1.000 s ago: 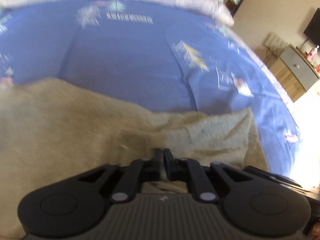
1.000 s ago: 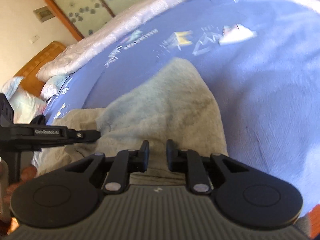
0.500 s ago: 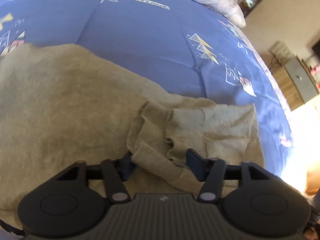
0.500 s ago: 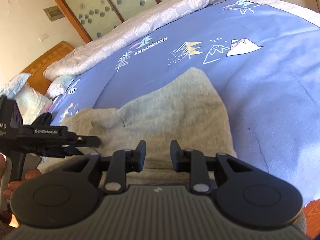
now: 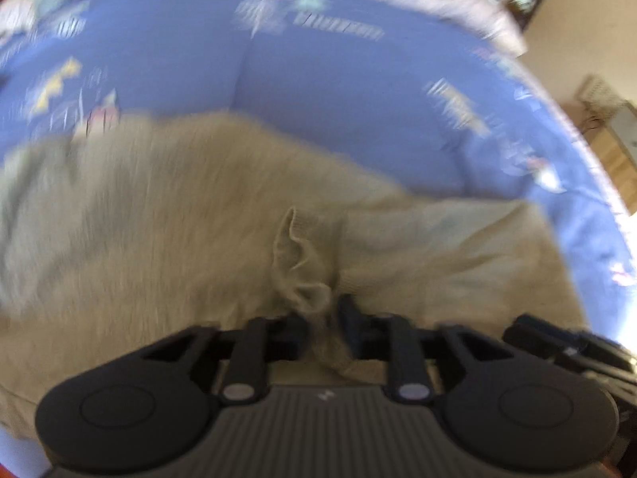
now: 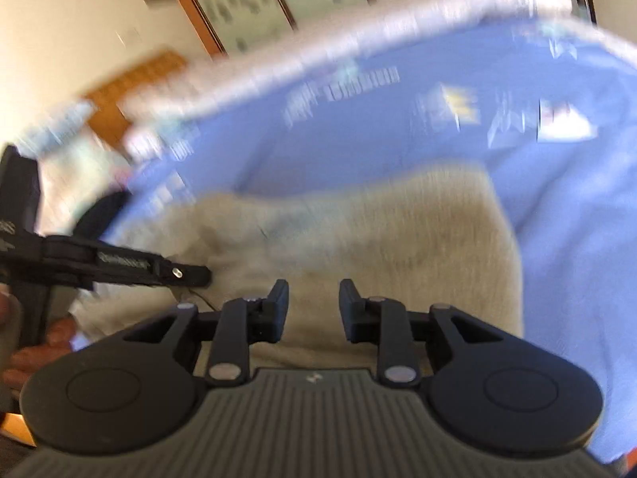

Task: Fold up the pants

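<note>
Left gripper [image 5: 323, 320]: jaws partly apart, just been opening, a bunched ribbed cuff of the beige pants [image 5: 167, 215] between the fingertips; pressed or loose, cannot tell through the blur. Pants spread ahead of it on the blue bed cover [image 5: 338, 91]. Right gripper [image 6: 313, 306]: jaws also just been opening, gap bare, hovering over the pants' near edge, nothing held.
</note>
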Demonstrator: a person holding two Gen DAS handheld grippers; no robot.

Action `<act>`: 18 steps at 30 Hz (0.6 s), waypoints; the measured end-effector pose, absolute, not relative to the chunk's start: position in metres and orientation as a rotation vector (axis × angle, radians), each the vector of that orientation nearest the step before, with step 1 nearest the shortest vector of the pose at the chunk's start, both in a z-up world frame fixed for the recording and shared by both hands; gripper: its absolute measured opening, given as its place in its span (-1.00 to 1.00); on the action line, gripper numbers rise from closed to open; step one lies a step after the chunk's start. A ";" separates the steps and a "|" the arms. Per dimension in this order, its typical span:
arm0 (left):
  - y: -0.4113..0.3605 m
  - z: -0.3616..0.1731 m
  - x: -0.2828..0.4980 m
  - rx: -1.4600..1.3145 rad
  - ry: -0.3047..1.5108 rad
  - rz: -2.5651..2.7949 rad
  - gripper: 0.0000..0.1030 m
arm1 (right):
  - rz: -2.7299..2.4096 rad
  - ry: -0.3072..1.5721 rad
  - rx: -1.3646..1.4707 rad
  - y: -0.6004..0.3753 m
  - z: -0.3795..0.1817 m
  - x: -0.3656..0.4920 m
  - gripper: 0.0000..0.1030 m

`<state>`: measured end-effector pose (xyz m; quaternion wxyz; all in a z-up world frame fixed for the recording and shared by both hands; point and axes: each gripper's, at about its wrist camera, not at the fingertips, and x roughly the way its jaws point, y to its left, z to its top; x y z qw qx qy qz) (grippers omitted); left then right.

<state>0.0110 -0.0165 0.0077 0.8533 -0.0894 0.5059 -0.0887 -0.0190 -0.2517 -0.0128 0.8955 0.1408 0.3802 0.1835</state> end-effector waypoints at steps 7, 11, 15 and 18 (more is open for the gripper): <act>0.024 0.034 -0.007 -0.264 0.990 -0.195 -0.17 | 0.377 0.801 0.301 -0.256 -0.020 -0.015 -0.35; 0.086 0.060 -0.038 -0.406 0.893 -0.197 -0.14 | 0.406 0.754 0.315 -0.255 -0.005 -0.024 -0.35; 0.163 0.081 -0.079 -0.500 0.775 -0.036 0.08 | 0.469 0.721 0.315 -0.239 0.008 -0.022 -0.35; 0.207 0.086 -0.102 -0.552 0.738 0.098 0.03 | 0.512 0.708 0.295 -0.220 0.014 -0.015 -0.35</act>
